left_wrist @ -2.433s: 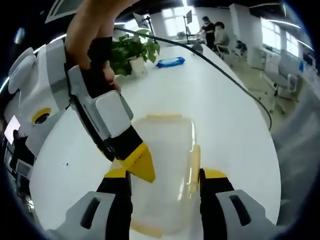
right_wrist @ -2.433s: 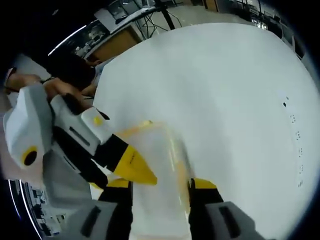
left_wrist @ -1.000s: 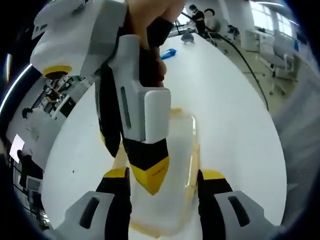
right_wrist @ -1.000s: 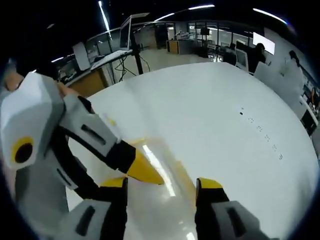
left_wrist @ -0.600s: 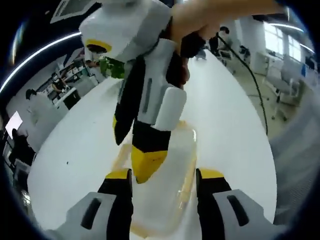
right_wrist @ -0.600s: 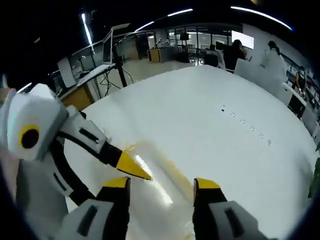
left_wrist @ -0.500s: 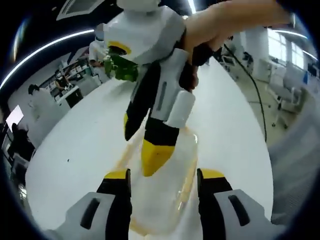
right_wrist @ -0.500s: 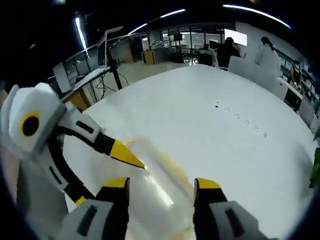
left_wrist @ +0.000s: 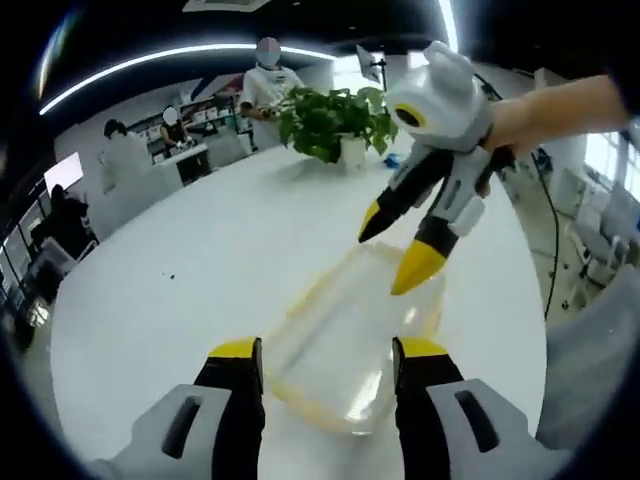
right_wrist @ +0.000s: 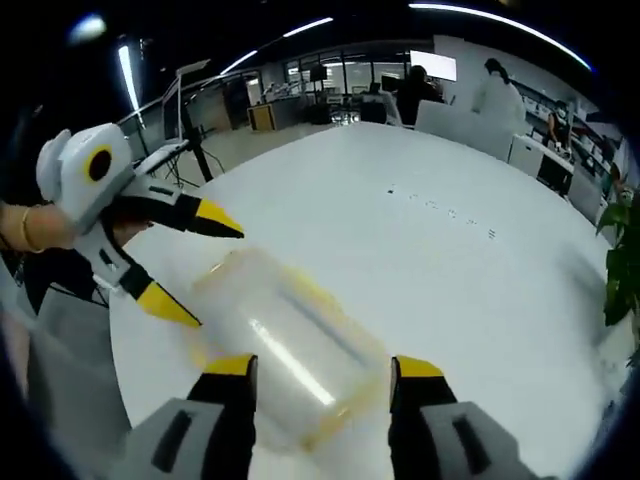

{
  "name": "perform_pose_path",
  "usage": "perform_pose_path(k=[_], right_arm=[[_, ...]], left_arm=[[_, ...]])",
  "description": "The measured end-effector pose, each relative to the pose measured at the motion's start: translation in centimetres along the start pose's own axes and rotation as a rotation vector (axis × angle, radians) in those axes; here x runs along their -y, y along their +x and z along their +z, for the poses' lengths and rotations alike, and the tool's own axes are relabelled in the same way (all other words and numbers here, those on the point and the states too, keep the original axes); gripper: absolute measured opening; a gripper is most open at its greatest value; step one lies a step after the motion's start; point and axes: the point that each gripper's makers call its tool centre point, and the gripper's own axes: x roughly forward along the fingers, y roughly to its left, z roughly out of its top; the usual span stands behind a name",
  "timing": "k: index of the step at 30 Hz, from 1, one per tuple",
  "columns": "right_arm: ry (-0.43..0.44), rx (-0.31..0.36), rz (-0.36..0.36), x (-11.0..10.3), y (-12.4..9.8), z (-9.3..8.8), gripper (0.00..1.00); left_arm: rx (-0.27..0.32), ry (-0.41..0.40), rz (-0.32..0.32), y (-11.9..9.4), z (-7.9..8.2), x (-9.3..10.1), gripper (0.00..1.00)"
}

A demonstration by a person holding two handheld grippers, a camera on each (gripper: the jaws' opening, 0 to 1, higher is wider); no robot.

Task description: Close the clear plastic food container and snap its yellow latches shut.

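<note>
1. Container (left_wrist: 345, 350) of clear plastic lies on the white table (left_wrist: 180, 290), lid down on the base, yellow latches (right_wrist: 335, 415) along its rim; in the left gripper view it sits just beyond that view's own jaws, its near end between them.
2. Left gripper (left_wrist: 328, 350) stands released, jaws apart and holding nothing; in the right gripper view it hangs beside the box's far end (right_wrist: 190, 265), tips spread and clear of the plastic.
3. Right gripper (right_wrist: 322, 368) is likewise released, jaws wide over the near end of the box; seen from the left gripper view (left_wrist: 400, 255), its yellow tips hover above the far corner, not touching.
4. Judgement: whether every latch is seated cannot be told; pressing well would mean one tip bearing squarely down on a latch while the other gripper steadies the opposite end.
5. Beyond, a potted plant (left_wrist: 335, 120) and people stand at the table's far side.
6. Half a second earlier the right gripper's tip was down on the lid; both grippers have since pulled back, and the box appears unmoved.
</note>
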Motion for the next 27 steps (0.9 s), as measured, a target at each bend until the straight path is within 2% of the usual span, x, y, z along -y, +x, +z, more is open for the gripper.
perform_pose_path(k=[1, 5, 6, 8, 12, 16, 17, 20, 27], right_arm=[[-0.003, -0.004, -0.013, 0.2, -0.1, -0.3, 0.52], [0.052, -0.007, 0.006, -0.1, -0.4, -1.2, 0.51], [0.07, 0.005, 0.007, -0.2, -0.5, -1.3, 0.51], [0.094, 0.005, 0.01, -0.3, -0.6, -1.6, 0.51], [0.147, -0.004, 0.014, -0.5, -0.8, -1.9, 0.5], [0.193, -0.01, 0.041, -1.1, -0.7, -2.0, 0.42], [0.194, -0.008, 0.039, -1.1, -0.6, -2.0, 0.42], [0.22, -0.005, 0.045, -1.4, -0.5, -1.9, 0.41], [0.244, -0.006, 0.05, -2.4, 0.3, -1.3, 0.41]], left_arm=[[-0.011, -0.033, 0.003, 0.0, -0.6, -0.1, 0.49], [-0.035, -0.076, 0.017, -0.2, -2.1, -0.4, 0.5], [-0.012, -0.135, 0.015, -0.3, -2.0, -0.4, 0.49], [-0.007, -0.176, 0.016, -0.3, -2.1, -0.5, 0.5], [-0.005, -0.237, 0.012, 0.0, -2.4, -0.6, 0.5], [-0.006, -0.297, 0.031, 0.0, -2.7, -0.7, 0.5], [0.001, -0.32, 0.053, 0.0, -2.7, -1.0, 0.49], [0.0, -0.363, 0.062, 0.0, -2.8, -1.1, 0.42], [-0.007, -0.368, 0.073, -0.6, -3.3, -2.3, 0.4]])
